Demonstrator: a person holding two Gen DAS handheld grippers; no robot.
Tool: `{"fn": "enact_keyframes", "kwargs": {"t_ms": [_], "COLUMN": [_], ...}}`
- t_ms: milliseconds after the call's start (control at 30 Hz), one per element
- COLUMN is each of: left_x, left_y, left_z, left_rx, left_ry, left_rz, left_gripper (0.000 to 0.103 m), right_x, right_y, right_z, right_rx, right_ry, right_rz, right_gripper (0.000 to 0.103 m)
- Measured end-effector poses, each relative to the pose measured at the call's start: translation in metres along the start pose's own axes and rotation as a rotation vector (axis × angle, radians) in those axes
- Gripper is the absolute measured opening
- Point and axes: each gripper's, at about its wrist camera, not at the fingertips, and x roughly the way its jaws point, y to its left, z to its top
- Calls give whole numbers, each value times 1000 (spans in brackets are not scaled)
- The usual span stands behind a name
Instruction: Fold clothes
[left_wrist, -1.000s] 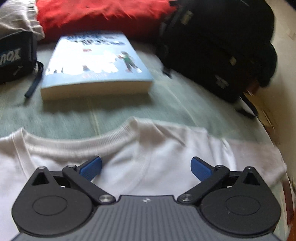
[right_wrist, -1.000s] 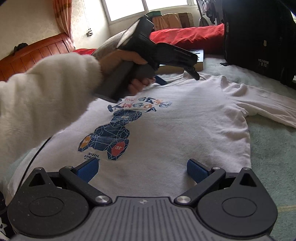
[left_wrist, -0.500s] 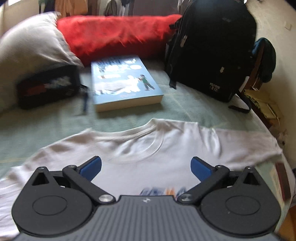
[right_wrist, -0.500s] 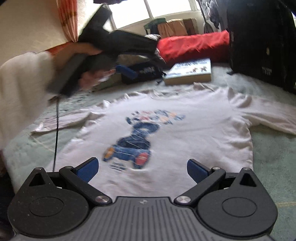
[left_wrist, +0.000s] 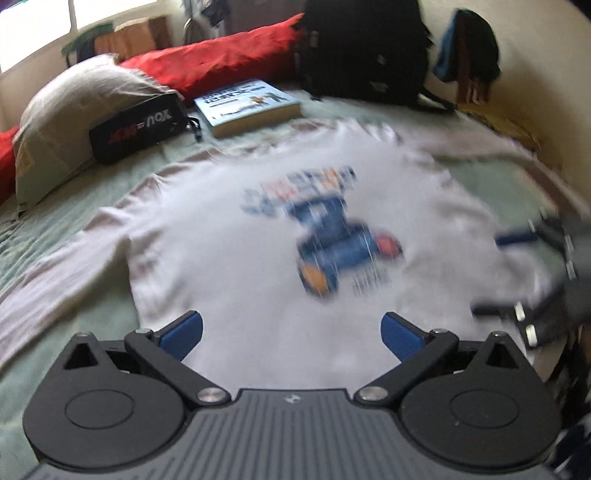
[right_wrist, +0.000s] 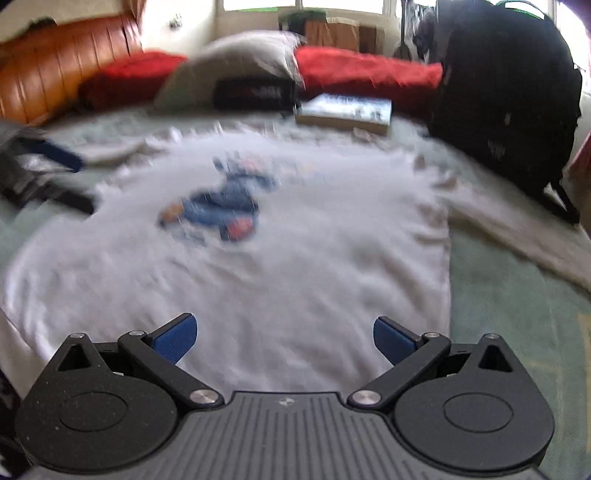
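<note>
Right now the white shirt (left_wrist: 229, 258) lies flat along the bed (left_wrist: 55, 229), collar away; both grippers, left (left_wrist: 291, 328) and right (right_wrist: 285, 334), hover wide open and empty over its hem.

The near half of the white long-sleeved shirt (left_wrist: 229, 258) lies flat and bare, open to approach from the front. Beyond its collar the way is crowded: a paperback book (left_wrist: 247, 107) just behind it, a black pouch (left_wrist: 138, 127) against a beige pillow (left_wrist: 70, 110), and a black backpack (right_wrist: 506, 96) standing beside the right sleeve.
</note>
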Motion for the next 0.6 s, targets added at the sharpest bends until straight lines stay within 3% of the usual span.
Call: {"fn": "enact_keyframes", "kwargs": {"t_ms": [67,167,400,600], "left_x": [0,3,-27,-48], "left_y": [-15,-24,-28,-22], "left_z": [-21,-45,-85,-76], "left_rx": [36,-10,-117,-78], "left_ry": [-24,7,-29,-74], "left_rz": [11,-9,0,5], "left_gripper": [102,102,102,102], "right_x": [3,1,-1,-3], "right_y": [1,-1,4,7], "right_z": [-8,-14,-23,-28], "right_rx": [2,35,59,68], "right_ry": [-19,-32,-53,-77], "right_rz": [-4,-8,-49,-73], "right_gripper": [103,103,103,103]}}
